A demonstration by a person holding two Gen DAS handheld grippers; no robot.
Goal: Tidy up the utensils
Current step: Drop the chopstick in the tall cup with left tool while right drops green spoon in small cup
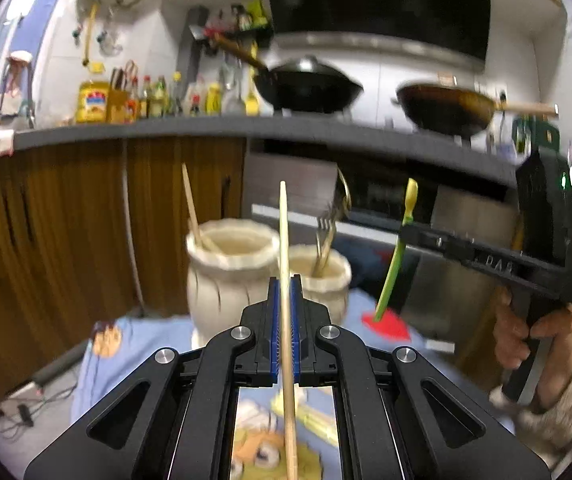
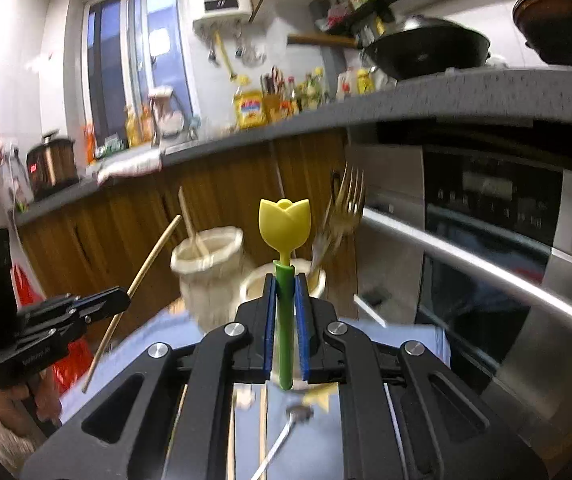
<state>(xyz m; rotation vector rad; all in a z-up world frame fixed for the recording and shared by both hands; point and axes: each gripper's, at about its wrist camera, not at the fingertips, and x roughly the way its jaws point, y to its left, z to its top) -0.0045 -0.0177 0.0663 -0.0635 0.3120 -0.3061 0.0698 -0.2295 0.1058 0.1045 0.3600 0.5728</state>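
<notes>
My left gripper (image 1: 285, 280) is shut on a wooden chopstick (image 1: 285, 240) that stands upright above the table; it also shows in the right wrist view (image 2: 142, 276). My right gripper (image 2: 285, 280) is shut on a green-stemmed utensil with a yellow tulip top (image 2: 285, 226), also seen in the left wrist view (image 1: 396, 256). Ahead stand two cream holders. The larger one (image 1: 232, 276) (image 2: 210, 272) holds one chopstick (image 1: 192, 208). The smaller one (image 1: 326, 280) (image 2: 318, 280) holds forks (image 1: 328, 232) (image 2: 346, 204) and a spoon.
The holders stand on a blue patterned cloth (image 1: 146, 340). More chopsticks (image 2: 262, 432) and a metal spoon (image 2: 290, 428) lie on it below my right gripper. Behind are wooden cabinets (image 1: 66, 220), an oven (image 2: 486, 240) and a counter with woks (image 1: 306, 84).
</notes>
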